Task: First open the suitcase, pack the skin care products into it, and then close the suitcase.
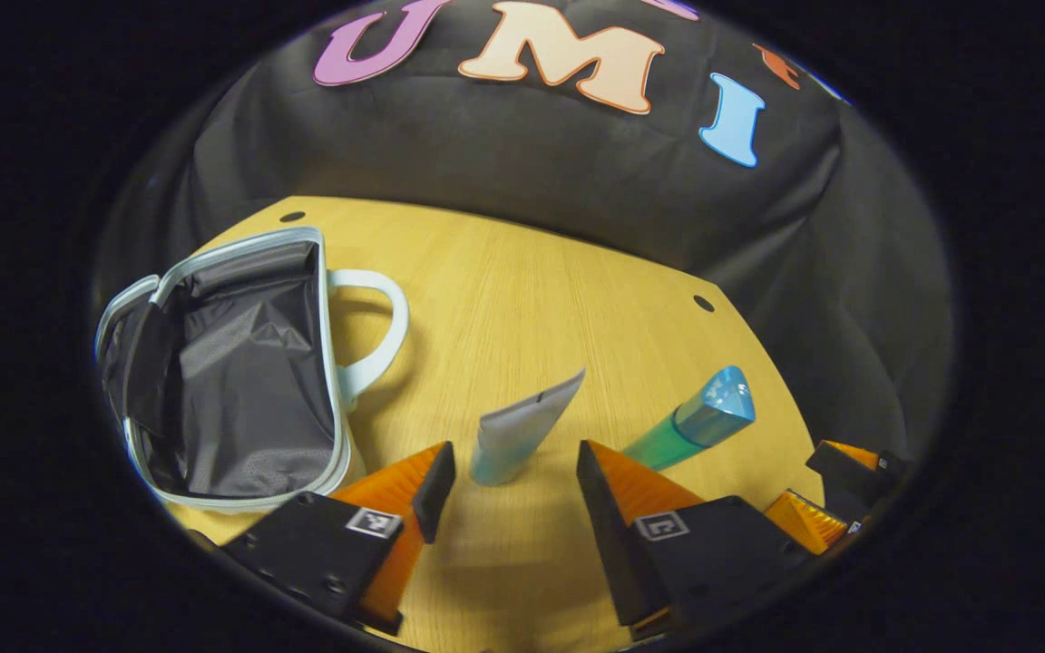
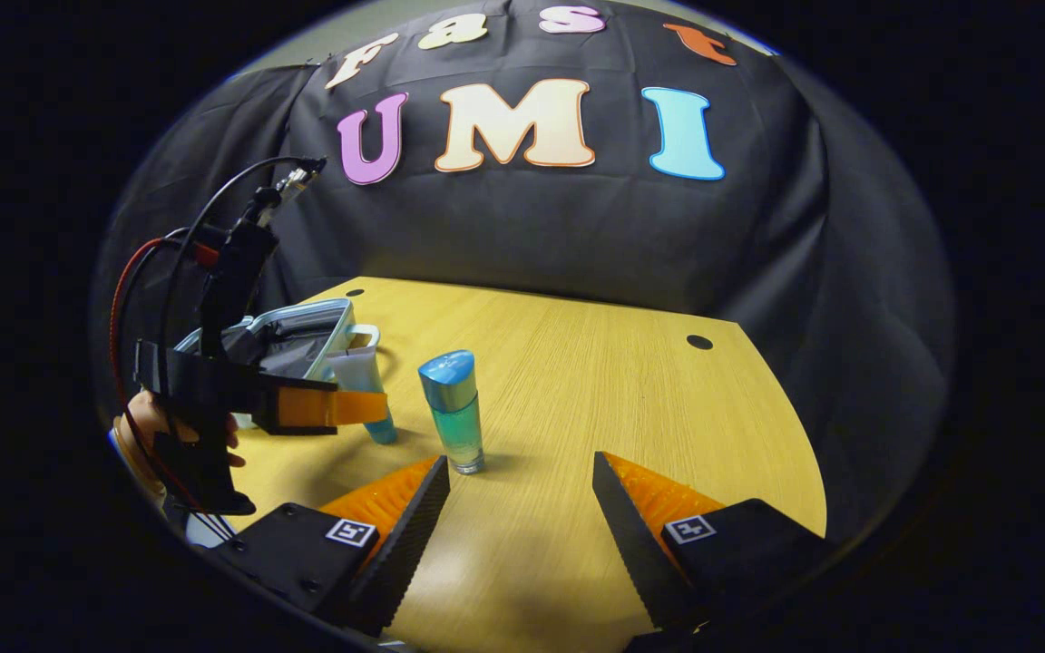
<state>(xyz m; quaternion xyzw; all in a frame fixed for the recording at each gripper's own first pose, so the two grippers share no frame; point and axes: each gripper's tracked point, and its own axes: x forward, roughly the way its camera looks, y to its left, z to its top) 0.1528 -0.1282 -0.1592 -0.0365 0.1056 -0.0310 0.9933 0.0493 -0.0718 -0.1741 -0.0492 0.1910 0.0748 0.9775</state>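
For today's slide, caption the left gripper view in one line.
Open left gripper approaches standing tube; open suitcase waits left, bottle right.

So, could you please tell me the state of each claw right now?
Left claw: open, around the tube, not gripping.
Right claw: open, empty.

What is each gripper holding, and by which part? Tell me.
Nothing is held. The left gripper is open around the tube without touching it; the right gripper is open before the bottle.

Both the left gripper [image 1: 509,476] and right gripper [image 2: 518,494] hover with fingers spread wide apart.
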